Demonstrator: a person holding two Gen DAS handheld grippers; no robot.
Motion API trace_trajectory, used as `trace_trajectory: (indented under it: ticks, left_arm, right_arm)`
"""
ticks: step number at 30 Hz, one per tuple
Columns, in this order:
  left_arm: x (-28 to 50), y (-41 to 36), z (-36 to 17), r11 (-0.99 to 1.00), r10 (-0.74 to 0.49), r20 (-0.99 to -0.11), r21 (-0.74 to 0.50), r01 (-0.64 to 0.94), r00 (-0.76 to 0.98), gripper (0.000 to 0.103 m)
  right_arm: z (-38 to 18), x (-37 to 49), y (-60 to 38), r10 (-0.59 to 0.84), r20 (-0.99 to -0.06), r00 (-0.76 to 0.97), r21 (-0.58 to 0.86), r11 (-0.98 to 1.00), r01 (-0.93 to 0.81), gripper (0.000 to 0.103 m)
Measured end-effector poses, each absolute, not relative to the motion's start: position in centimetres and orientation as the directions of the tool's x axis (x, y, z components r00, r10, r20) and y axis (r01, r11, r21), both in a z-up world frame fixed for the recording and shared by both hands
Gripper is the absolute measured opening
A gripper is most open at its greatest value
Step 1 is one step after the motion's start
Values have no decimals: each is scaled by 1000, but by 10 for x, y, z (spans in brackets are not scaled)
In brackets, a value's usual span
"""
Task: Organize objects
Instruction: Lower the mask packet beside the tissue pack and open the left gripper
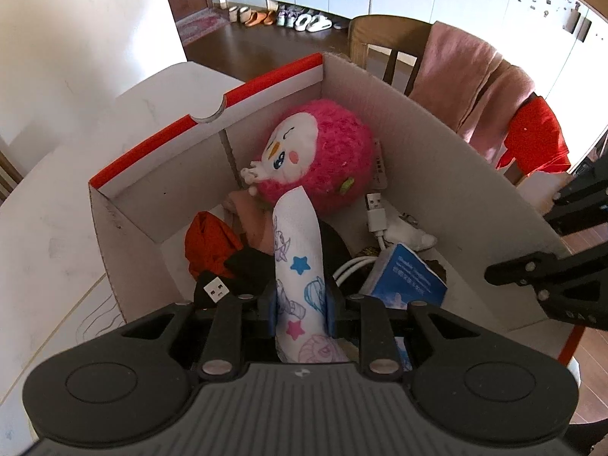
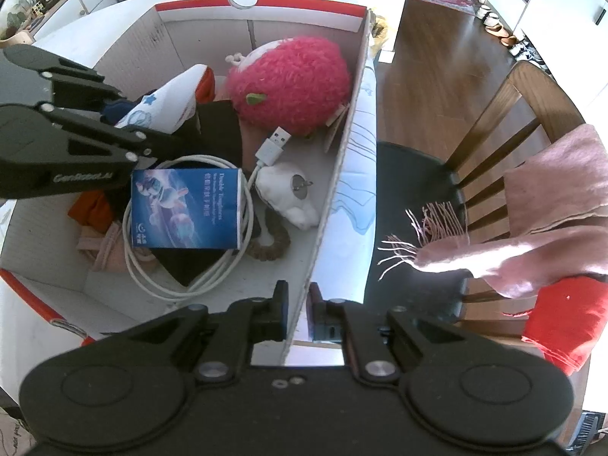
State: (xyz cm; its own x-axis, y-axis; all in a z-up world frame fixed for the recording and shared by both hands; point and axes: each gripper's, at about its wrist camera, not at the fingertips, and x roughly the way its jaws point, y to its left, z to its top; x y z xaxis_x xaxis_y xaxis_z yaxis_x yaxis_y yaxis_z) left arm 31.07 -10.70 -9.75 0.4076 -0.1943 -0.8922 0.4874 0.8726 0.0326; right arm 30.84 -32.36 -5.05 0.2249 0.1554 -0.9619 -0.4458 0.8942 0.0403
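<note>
So from the left wrist, the left gripper (image 1: 300, 304) has its jaws clamped on the star-print sock (image 1: 298, 262) over the cardboard box (image 1: 437, 159), next just let go, while the right wrist shows the right gripper (image 2: 298, 315) pinching the box's near wall.

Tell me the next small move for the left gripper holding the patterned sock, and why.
Probably lower a little and open: the left gripper holds the star-print sock above the clutter inside the cardboard box, while the right gripper clamps the box wall, steadying it.
</note>
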Motion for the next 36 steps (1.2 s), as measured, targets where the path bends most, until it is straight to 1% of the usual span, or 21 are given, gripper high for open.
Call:
trace_trajectory:
  ticks: [3, 6, 8, 9, 14, 17, 18, 24, 28, 31, 36]
  left_arm:
    - [314, -107, -99, 873, -195, -896, 27, 488, 399, 24]
    - [313, -105, -100, 873, -200, -894, 23, 488, 401, 33]
    - [312, -103, -99, 873, -216, -892, 5, 488, 396, 59]
    - [311, -102, -98, 872, -226, -890, -4, 489, 397, 61]
    - [308, -104, -97, 875, -240, -883, -17, 483, 404, 62]
    - [306, -103, -95, 877, -243, -880, -19, 481, 409, 69]
    - [305, -102, -95, 875, -248, -878, -23, 483, 409, 69]
    - [298, -101, -86, 874, -274, -864, -41, 485, 421, 83]
    - [292, -98, -80, 875, -282, -855, -44, 483, 434, 85]
    - [285, -93, -72, 874, -308, -841, -66, 482, 445, 90]
    - [273, -85, -58, 875, -343, -812, -94, 474, 472, 91]
  right_arm:
    - [-51, 308, -324, 158, -962, 224, 43, 894, -445, 9]
    - [-51, 308, -323, 159, -961, 225, 44, 895, -444, 9]
    - [-51, 308, -323, 158, -961, 225, 43, 895, -444, 9]
    - [-51, 308, -323, 158, -961, 226, 43, 895, -444, 9]
    - [-50, 308, -323, 157, -961, 226, 42, 896, -443, 9]
    - [-50, 308, -322, 156, -961, 228, 41, 896, -442, 9]
    - [-50, 308, -322, 155, -961, 228, 39, 896, -443, 9]
    - [-49, 307, -322, 152, -961, 231, 36, 897, -441, 9]
    - [-46, 306, -322, 151, -960, 237, 33, 898, -438, 9]
    - [-42, 305, -323, 152, -958, 244, 32, 900, -435, 9]
    - [-29, 300, -324, 160, -948, 275, 25, 900, -436, 9]
